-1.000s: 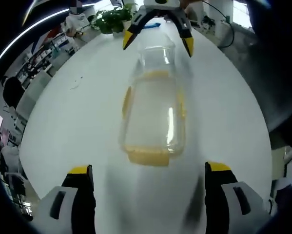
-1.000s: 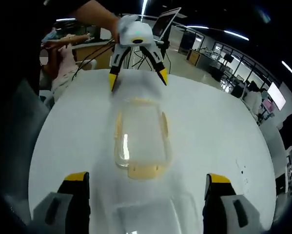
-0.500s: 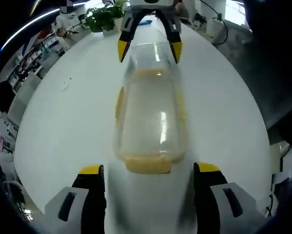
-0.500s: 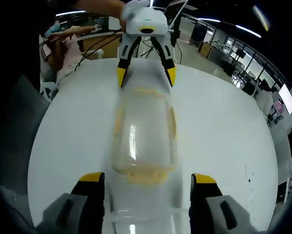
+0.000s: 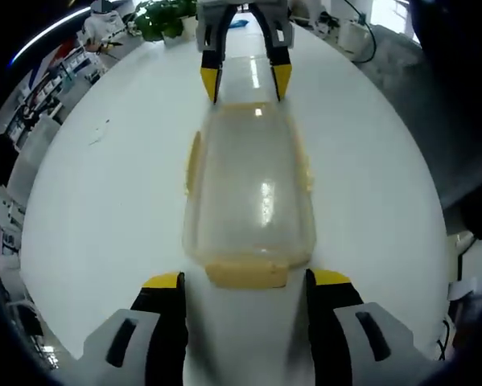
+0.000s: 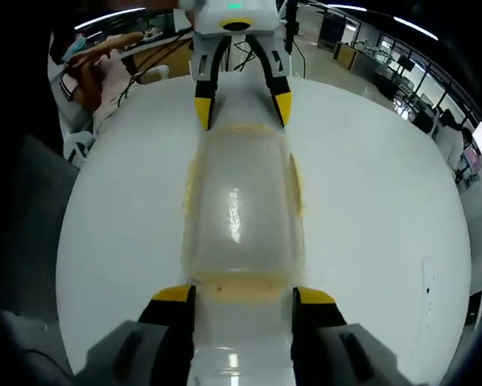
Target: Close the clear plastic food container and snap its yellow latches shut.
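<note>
I saw the white round surface [image 5: 104, 185] spread across both frames. The clear container [image 5: 249, 189] lay on it at the centre of each view, lid down, running lengthwise between my two tongs. In the left gripper view my left tongs [image 5: 246, 279] stood parted at the bottom centre, flanking the near yellow latch [image 5: 246, 274]; whether they touched it I could not tell. The right tongs [image 5: 246, 77] stood open at the far end. A green plant [image 5: 164, 18] sat upper left.
</note>
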The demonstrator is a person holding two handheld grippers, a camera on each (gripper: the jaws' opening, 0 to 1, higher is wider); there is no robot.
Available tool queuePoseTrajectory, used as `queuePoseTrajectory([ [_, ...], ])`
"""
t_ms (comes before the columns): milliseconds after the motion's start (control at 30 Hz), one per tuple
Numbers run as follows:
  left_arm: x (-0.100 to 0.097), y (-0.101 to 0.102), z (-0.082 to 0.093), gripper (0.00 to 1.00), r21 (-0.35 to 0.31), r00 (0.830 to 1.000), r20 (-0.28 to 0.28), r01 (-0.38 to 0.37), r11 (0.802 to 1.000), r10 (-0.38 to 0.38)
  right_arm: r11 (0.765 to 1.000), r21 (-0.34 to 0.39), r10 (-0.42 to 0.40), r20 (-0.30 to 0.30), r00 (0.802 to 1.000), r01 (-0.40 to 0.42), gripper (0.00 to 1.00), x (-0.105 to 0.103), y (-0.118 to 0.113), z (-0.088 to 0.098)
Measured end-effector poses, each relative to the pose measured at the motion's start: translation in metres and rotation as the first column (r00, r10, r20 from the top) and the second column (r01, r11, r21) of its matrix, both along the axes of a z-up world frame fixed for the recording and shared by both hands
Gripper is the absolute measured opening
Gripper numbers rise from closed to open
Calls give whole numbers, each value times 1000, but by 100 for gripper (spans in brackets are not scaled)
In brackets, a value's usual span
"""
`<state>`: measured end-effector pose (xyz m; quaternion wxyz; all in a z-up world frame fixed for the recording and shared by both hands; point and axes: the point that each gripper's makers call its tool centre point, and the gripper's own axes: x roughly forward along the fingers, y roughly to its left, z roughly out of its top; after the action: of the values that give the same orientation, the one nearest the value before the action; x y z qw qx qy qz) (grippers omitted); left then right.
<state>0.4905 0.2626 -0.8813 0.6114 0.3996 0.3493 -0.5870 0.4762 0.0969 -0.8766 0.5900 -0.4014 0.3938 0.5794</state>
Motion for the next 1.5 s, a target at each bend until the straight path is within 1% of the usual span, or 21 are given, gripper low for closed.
queuePoseTrajectory([
  [167,0,-3,-3,52,0,1000,-11,14,1000,-14,1000,-1,9,-9,1000,-9,46,0,1,-2],
  [233,-4,-3,-3,48,15,999,-23,23,1000,-23,1000,-14,19,6,1000,-19,47,2,2,-6],
  [267,-7,-4,-4,45,21,999,-29,40,999,-39,1000,-16,26,14,1000,-26,45,3,3,-8],
  [333,-10,-5,-4,41,25,999,-37,38,999,-37,999,-26,30,1,1000,-30,41,2,5,-14],
  [367,-11,-4,-4,40,29,999,-41,38,999,-36,997,-51,51,11,999,-50,38,2,3,-14],
  [400,-11,-3,-4,39,35,999,-45,25,999,-24,999,-39,13,-20,1000,-14,38,1,5,-10],
  [433,-11,-3,-5,38,37,999,-50,15,999,-14,999,-40,32,-15,999,-32,38,2,4,-11],
  [600,-10,-3,-6,37,32,998,-55,3,999,-1,997,-45,54,-21,998,-54,37,0,3,-11],
  [700,-11,-5,-5,37,56,999,-54,11,998,-8,995,-77,61,-24,998,-62,37,0,3,-13],
  [833,-11,-5,-5,38,90,998,-57,2,996,3,990,-128,59,-29,998,-62,38,0,2,-14],
  [900,-10,-3,-6,38,97,998,-59,-9,995,15,988,-145,48,-29,998,-52,37,0,2,-15],
  [933,-10,-4,-6,38,102,997,-63,-27,994,34,987,-153,49,-30,998,-53,37,0,2,-15],
  [1000,-12,-3,-6,40,125,998,-61,-5,992,13,984,-172,53,-28,998,-57,38,0,1,-15],
  [1100,-13,-2,-7,40,146,998,-57,2,989,6,976,-206,64,-31,997,-69,38,0,2,-16],
  [1200,-11,-1,-7,40,155,998,-61,-16,988,26,960,-265,82,-38,996,-89,38,1,1,-16],
  [1300,-12,-2,-8,40,195,998,-58,-27,980,39,947,-305,98,-40,994,-105,38,2,0,-18],
  [1400,-11,-2,-8,40,222,997,-58,-44,974,58,942,-316,101,-41,994,-108,38,3,-2,-18],
  [1500,-12,-2,-8,40,251,996,-59,-46,967,63,946,-304,105,-38,994,-111,38,3,-3,-16],
])
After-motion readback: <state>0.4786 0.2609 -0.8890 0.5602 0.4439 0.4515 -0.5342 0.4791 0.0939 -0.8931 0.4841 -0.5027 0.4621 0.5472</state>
